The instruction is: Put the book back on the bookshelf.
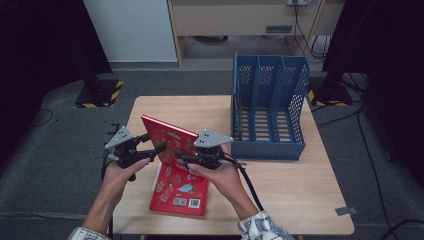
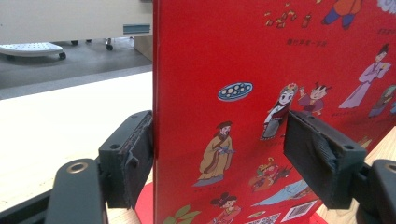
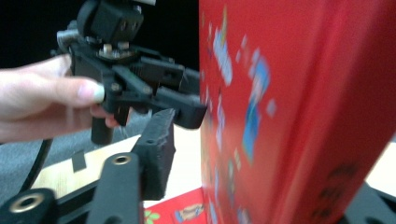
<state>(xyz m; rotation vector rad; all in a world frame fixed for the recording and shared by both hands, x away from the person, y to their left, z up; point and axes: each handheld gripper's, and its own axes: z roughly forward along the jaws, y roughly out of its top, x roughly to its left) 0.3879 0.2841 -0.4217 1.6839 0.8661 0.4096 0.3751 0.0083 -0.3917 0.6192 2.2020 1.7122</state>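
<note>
High view: a person stands a red book (image 1: 169, 141) upright near the middle of the wooden worktop (image 1: 300, 200), its lower edge on a second red book (image 1: 181, 192) that lies flat near the front edge. The left gripper (image 1: 159, 148) meets the upright book's left edge and the right gripper (image 1: 181, 159) its lower right part; holding it from both sides seems meant to keep it from tipping. A blue file rack (image 1: 269, 107) with open slots stands just right of the books at the back right, a likely place for an upright book. Bare worktop lies between book and rack, so the way across looks free; the rack's front lip is the edge to clear.

Left gripper view: the upright book's cover stands between the jaws. One pad (image 2: 135, 161) lies against the book's edge; the other pad (image 2: 317, 156) stands in front of the cover, and whether it presses I cannot tell, so a firm grip is not shown. Open worktop lies to the left.

Right gripper view: the book is blurred and close. One jaw pad (image 3: 156, 156) stands clear of the cover with a gap, the other jaw sits hidden behind the book, so these jaws look partly open and not clamped. The left gripper (image 3: 187, 109) touches the cover farther off.
</note>
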